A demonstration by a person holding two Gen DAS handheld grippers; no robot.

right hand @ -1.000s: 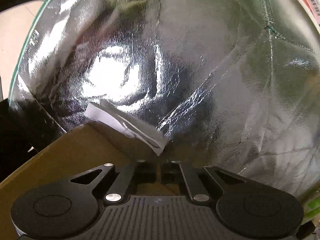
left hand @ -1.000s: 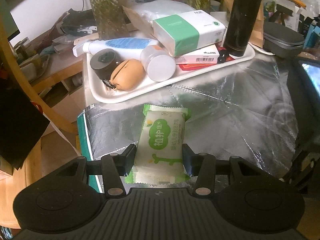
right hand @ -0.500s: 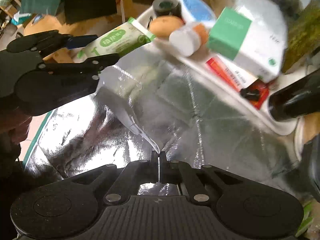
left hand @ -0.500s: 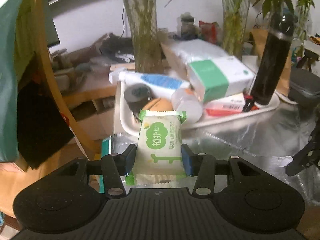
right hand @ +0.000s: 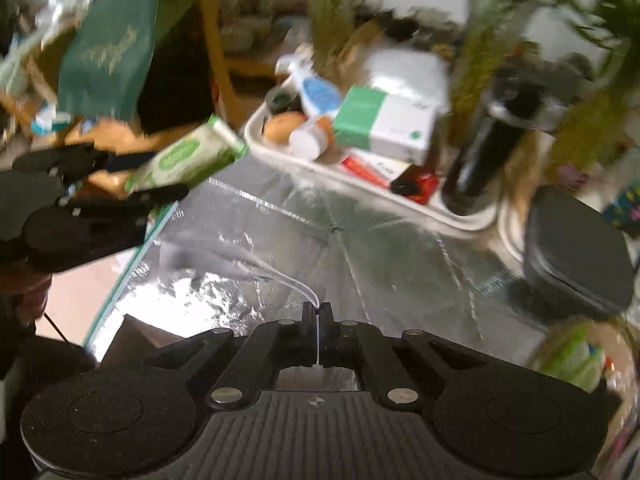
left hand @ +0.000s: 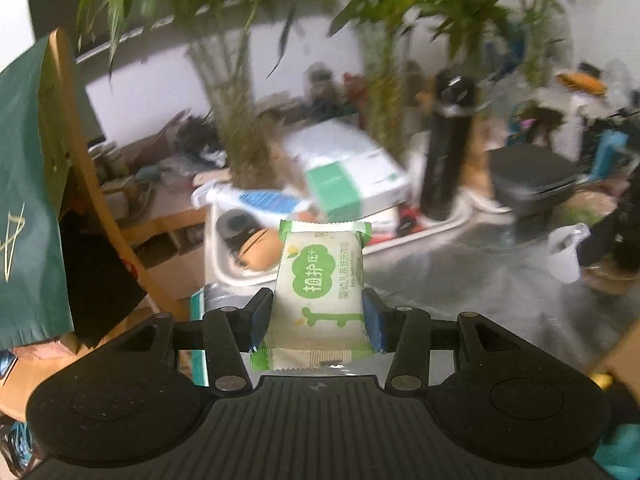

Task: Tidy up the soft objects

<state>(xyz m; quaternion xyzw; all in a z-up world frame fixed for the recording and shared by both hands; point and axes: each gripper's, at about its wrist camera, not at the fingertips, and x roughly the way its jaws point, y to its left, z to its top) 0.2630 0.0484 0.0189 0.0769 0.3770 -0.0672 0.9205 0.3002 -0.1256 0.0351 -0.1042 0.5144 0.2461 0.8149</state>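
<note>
My left gripper [left hand: 318,320] is shut on a green and white tissue pack [left hand: 320,292] and holds it in the air above the near left part of the silver foil bag [right hand: 360,248]. The pack also shows in the right wrist view [right hand: 184,158], with the left gripper [right hand: 120,184] at the far left. My right gripper [right hand: 318,320] is shut on a thin white handle strap of the foil bag [right hand: 276,274] and lifts the bag's edge. The strap's loop shows at the right in the left wrist view [left hand: 566,254].
A white tray [right hand: 376,190] at the back holds a green and white tissue box [right hand: 384,124], a blue and white bottle [right hand: 316,90], a tan pouch [right hand: 282,126] and a black flask [right hand: 492,152]. A dark case [right hand: 576,248] lies right. A green paper bag [left hand: 28,208] hangs left.
Both grippers have risen. The left has lifted the tissue pack off the foil bag. The right has pulled the bag's strap upward.
</note>
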